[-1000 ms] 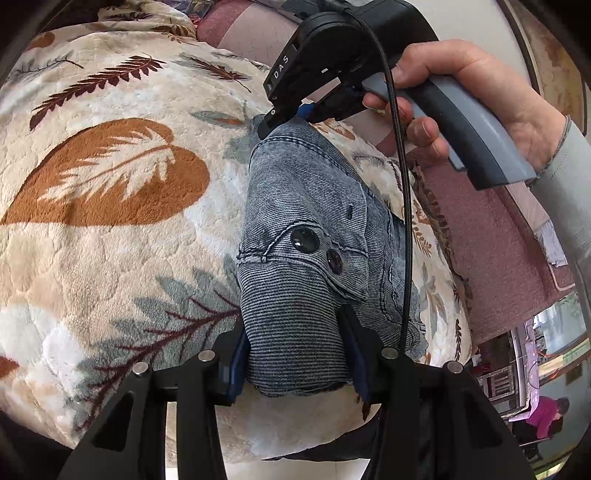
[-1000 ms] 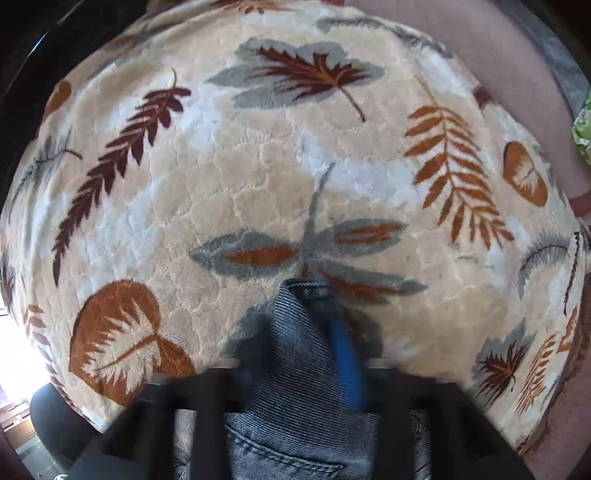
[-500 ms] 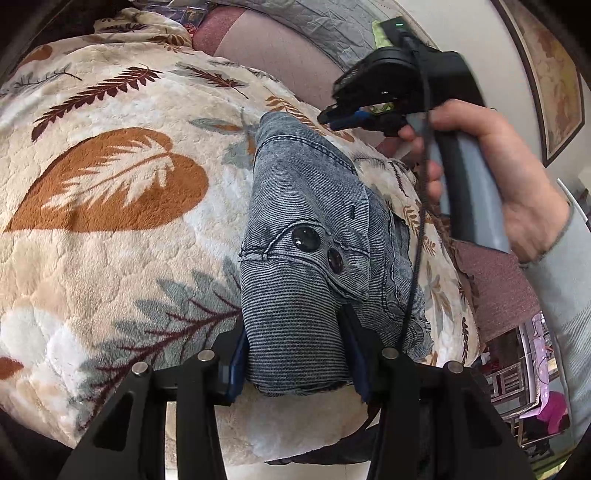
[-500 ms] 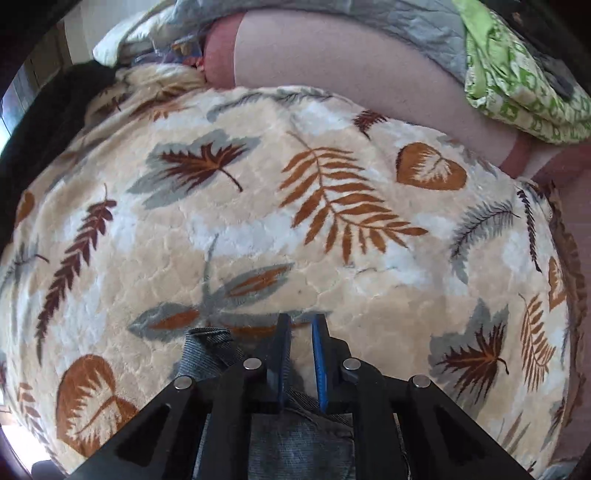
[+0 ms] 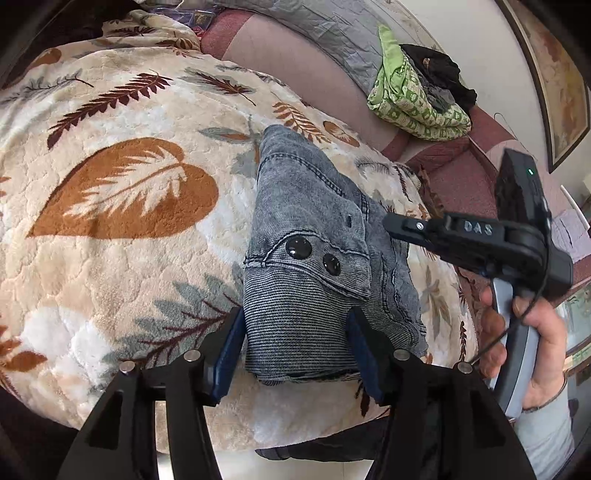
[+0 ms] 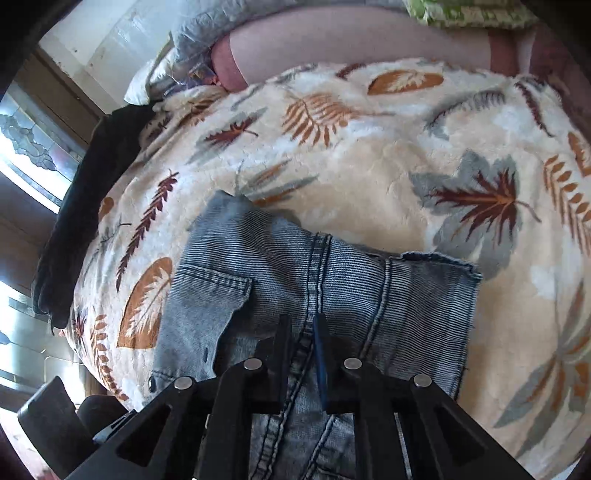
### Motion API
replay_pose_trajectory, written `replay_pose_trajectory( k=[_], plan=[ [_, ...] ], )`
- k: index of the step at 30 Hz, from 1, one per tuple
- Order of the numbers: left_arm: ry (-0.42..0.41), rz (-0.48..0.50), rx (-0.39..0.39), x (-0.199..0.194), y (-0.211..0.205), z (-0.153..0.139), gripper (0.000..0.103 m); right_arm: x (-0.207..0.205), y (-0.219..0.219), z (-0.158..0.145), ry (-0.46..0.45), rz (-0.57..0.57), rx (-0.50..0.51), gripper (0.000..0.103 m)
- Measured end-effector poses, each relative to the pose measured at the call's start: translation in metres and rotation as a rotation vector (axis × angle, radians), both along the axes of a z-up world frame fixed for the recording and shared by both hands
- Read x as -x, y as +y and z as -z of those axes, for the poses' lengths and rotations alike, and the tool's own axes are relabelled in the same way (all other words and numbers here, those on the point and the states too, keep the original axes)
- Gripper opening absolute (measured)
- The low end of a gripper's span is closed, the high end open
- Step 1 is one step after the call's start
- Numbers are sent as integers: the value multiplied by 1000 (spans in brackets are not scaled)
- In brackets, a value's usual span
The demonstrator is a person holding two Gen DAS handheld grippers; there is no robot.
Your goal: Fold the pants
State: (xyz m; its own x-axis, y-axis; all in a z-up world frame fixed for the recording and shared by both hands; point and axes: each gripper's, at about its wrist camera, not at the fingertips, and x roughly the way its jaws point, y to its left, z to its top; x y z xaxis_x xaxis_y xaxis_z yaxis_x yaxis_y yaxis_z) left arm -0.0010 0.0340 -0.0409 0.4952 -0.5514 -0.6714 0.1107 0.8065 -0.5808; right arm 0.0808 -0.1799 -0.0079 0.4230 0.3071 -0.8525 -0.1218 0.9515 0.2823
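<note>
Grey-blue denim pants (image 5: pixel 314 221) lie folded into a compact bundle on a leaf-patterned blanket (image 5: pixel 122 192), two dark buttons facing up. My left gripper (image 5: pixel 295 314) straddles the near end of the bundle. Its jaws are opening, with the denim between the blue pads (image 5: pixel 227 350), which stand just off the cloth. My right gripper (image 5: pixel 389 223), held in a hand (image 5: pixel 535 350), hovers to the right of the pants. In the right wrist view it (image 6: pixel 302 319) is shut with nothing in it, above the pants (image 6: pixel 369 288) and their centre seam.
A pink sofa back (image 5: pixel 295 55) rises behind the blanket, with a grey quilt (image 5: pixel 332 29), a green patterned cloth (image 5: pixel 413 99) and dark clothes (image 5: pixel 439 70) on it. A dark garment (image 6: pixel 92 177) drapes over the blanket's left edge by a window (image 6: pixel 26 155).
The right gripper let go of the far end of the pants and swung up and off to the right. The left jaws spread slightly wider around the near end.
</note>
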Motion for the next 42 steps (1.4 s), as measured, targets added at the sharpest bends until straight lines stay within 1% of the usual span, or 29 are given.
replay_pose_trajectory(
  k=[1,2,3,4,5,6,7,9,11,12,13,14,15,16,17,19,20,22,24,29,30,31,33,35,37,38,40,42],
  plan=[
    [-13,-9,-9,3,3,-5,62,11,-2,-4,-26,-13,-8,14],
    [-26,-24,-25,7,6,-12,68,22,-4,-3,-38,-19,-8,16],
    [-35,-43,-46,10,7,-15,69,28,-8,7,-22,-15,11,19],
    [-43,-60,-71,12,7,-19,70,30,-15,21,17,-3,47,30],
    [-52,-65,-96,12,5,-21,70,34,-21,37,53,1,66,35],
    [-57,-60,-128,11,3,-21,70,39,-26,42,15,-8,44,35],
    [-54,-55,-167,10,-1,-21,70,43,-29,39,-20,-11,39,35],
    [-40,-51,-221,8,-8,-19,70,52,-30,27,-43,15,59,38],
    [-28,-48,-265,7,-14,-15,70,68,-33,13,-117,20,49,42],
    [-26,-50,-284,7,-17,-14,70,78,-35,10,-148,19,53,47],
    [-26,-55,-297,8,-19,-12,70,86,-35,13,-161,20,65,65],
    [-24,-61,-305,8,-20,-11,70,91,-33,24,-141,12,98,80],
    [-20,-58,-313,8,-22,-10,70,92,-30,40,-90,-10,135,80],
    [-18,-52,-329,9,-25,-10,70,94,-32,50,-75,-19,130,81],
    [-27,-57,-354,10,-27,-12,70,98,-36,47,-111,0,104,81],
    [-41,-58,-386,12,-30,-17,70,100,-49,39,-102,28,38,81],
    [-41,-54,-394,12,-31,-18,70,101,-56,35,-118,51,-3,81],
    [-38,-50,-410,12,-34,-21,70,106,-68,28,-167,99,-37,81],
    [-40,-49,-426,13,-36,-25,70,110,-82,29,-200,144,-72,81],
    [-76,-59,-459,16,-38,-35,70,115,-115,32,-198,268,-207,82],
    [-84,-61,-467,16,-38,-36,70,117,-119,33,-204,284,-223,83],
    [-86,-61,-472,16,-38,-38,70,117,-123,34,-199,296,-245,86],
    [-94,-66,-458,15,-33,-41,70,115,-129,39,-168,304,-300,86],
    [-95,-76,-402,12,-23,-43,70,114,-133,44,-147,311,-344,86],
    [-83,-105,-308,9,-6,-41,70,114,-136,47,-136,321,-360,86],
    [-65,-122,-254,7,4,-37,70,114,-137,48,-134,326,-368,86],
    [-13,-147,-154,2,21,-26,70,114,-138,49,-129,327,-392,86],
    [53,-165,-87,-5,35,-15,70,113,-139,53,-108,326,-417,86]
  ],
)
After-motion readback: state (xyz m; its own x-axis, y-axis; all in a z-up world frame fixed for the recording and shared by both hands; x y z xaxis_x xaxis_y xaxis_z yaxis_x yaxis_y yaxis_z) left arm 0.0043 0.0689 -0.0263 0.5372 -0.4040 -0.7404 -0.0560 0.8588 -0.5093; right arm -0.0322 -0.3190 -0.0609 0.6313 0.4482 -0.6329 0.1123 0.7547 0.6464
